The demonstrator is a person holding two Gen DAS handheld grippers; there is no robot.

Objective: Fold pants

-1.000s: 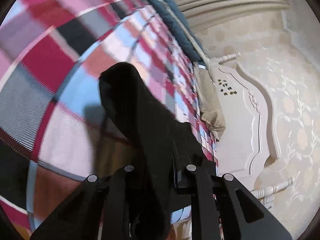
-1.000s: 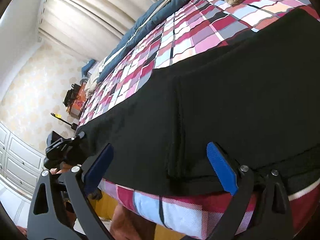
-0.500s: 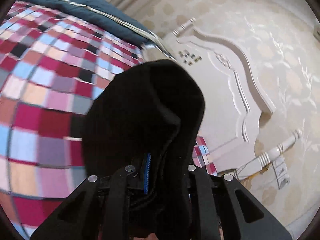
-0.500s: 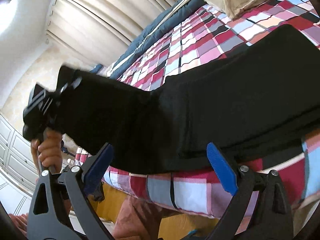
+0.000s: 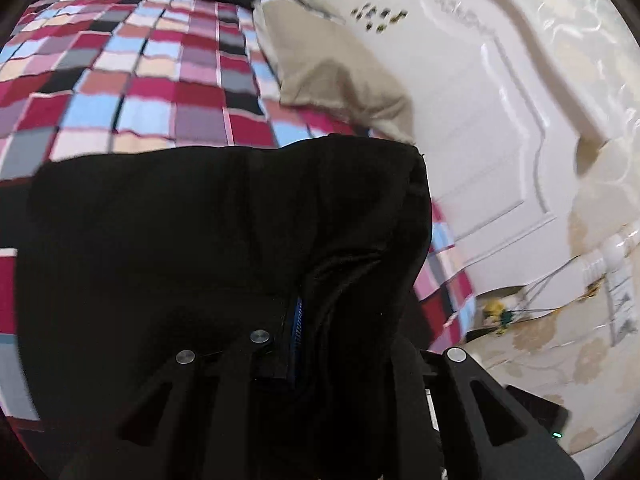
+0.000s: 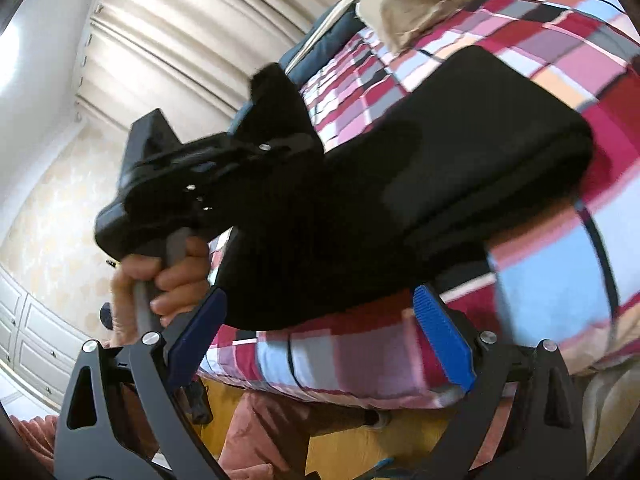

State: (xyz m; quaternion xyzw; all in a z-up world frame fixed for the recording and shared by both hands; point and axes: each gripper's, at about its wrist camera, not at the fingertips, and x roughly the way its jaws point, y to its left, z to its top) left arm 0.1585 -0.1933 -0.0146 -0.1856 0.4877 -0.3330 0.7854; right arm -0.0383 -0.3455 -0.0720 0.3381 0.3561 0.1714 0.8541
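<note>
Black pants (image 6: 460,152) lie on a checked bedspread (image 6: 560,264) near the bed's edge. In the left wrist view the black pants (image 5: 208,232) fill the lower half, draped over the fingers of my left gripper (image 5: 304,312), which is shut on a bunch of the cloth. The right wrist view shows that left gripper (image 6: 288,140), held by a hand (image 6: 168,276), carrying the pant leg over the part that rests on the bed. My right gripper (image 6: 320,336) stands open just off the bed's edge, its blue pads (image 6: 444,336) clear of the cloth.
A beige pillow (image 5: 336,72) lies at the head of the bed by a white carved headboard (image 5: 500,120). A dark blue quilt (image 6: 320,44) runs along the far side. Below the bed's edge are a wooden floor (image 6: 352,448) and the person's reddish trouser leg (image 6: 264,436).
My left gripper has swung the pant leg up off the bed's end and across toward the headboard, folding it over the rest. The right gripper drew back slightly and stayed open.
</note>
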